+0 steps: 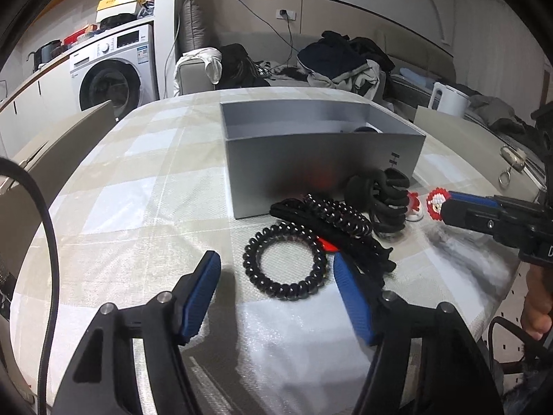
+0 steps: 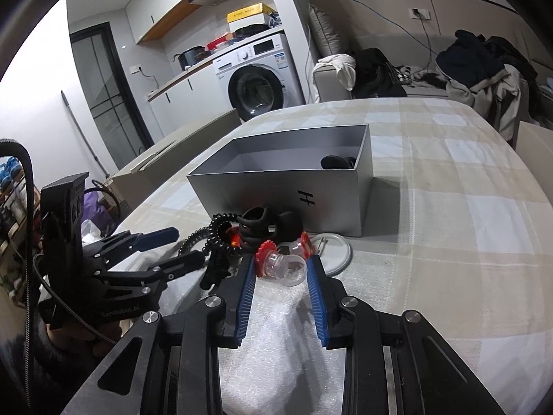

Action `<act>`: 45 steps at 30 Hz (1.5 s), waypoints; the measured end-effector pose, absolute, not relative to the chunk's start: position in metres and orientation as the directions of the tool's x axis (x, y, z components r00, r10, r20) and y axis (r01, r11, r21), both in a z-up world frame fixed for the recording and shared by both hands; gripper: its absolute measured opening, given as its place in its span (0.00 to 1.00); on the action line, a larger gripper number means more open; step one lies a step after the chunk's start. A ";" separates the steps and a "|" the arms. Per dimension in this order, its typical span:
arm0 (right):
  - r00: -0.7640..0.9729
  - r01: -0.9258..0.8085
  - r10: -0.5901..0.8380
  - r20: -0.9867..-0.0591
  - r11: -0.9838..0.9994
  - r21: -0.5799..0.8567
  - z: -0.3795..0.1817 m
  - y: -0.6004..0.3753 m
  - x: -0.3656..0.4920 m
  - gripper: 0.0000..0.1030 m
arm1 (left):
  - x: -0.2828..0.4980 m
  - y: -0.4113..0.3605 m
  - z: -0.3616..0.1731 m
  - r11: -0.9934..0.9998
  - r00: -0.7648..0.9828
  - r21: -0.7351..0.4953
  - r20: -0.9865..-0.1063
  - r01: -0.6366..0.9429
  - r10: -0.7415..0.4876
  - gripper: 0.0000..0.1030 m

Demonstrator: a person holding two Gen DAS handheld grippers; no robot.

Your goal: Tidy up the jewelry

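Observation:
A black spiral hair tie [image 1: 285, 263] lies flat on the checked tablecloth between the blue pads of my left gripper [image 1: 276, 257]. The pads stand a little apart from it, so the gripper is open. Behind it lie a second spiral tie [image 1: 338, 218] and a heap of black hair bands [image 1: 387, 200]. My right gripper [image 2: 281, 263] is shut on a red and white ornament with a clear bulb [image 2: 288, 269]; this ornament [image 1: 436, 204] also shows at the tips of the right gripper [image 1: 446, 207]. An open grey box [image 2: 276, 193] stands behind, with a dark item [image 2: 337, 162] inside.
A white round disc [image 2: 333, 249] lies beside the box. The left gripper [image 2: 188, 245] is close on the left of the pile. A white kettle [image 1: 449, 98] and a sofa piled with clothes [image 1: 345, 58] are beyond the table. A chair back [image 1: 69, 138] stands at the left edge.

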State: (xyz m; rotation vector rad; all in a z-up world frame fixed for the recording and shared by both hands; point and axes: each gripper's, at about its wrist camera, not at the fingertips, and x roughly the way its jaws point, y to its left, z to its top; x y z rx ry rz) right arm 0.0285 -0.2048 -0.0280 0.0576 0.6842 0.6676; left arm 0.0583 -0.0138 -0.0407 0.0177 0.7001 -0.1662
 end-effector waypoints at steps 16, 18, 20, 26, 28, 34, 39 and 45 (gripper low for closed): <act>0.579 -0.553 0.588 -0.565 0.792 0.258 -0.028 -0.205 0.029 0.28 | 0.054 -0.012 -0.034 0.985 0.758 -0.033 -0.635 0.171 -0.153 0.30; 0.579 -0.553 0.588 -0.565 0.792 0.258 -0.028 -0.205 0.029 0.28 | 0.053 -0.013 -0.033 0.985 0.762 -0.028 -0.630 0.172 -0.151 0.30; 0.579 -0.554 0.588 -0.564 0.792 0.257 -0.028 -0.205 0.029 0.28 | 0.053 -0.013 -0.033 0.985 0.765 -0.026 -0.627 0.173 -0.151 0.30; 0.577 -0.554 0.586 -0.568 0.793 0.255 -0.029 -0.204 0.029 0.28 | 0.054 -0.014 -0.034 0.985 0.763 -0.013 -0.630 0.174 -0.143 0.30; 0.577 -0.554 0.587 -0.569 0.792 0.255 -0.029 -0.204 0.029 0.28 | 0.055 -0.015 -0.036 0.984 0.757 -0.009 -0.638 0.176 -0.141 0.30; 0.571 -0.550 0.584 -0.578 0.794 0.259 -0.031 -0.204 0.030 0.28 | 0.054 -0.015 -0.036 0.985 0.762 -0.004 -0.634 0.170 -0.134 0.34; 0.569 -0.551 0.585 -0.577 0.793 0.261 -0.031 -0.205 0.030 0.28 | 0.052 -0.017 -0.034 0.988 0.779 0.017 -0.618 0.151 -0.108 0.41; 0.566 -0.552 0.585 -0.581 0.792 0.261 -0.033 -0.204 0.030 0.28 | 0.053 -0.018 -0.036 0.991 0.772 0.024 -0.629 0.135 -0.089 0.43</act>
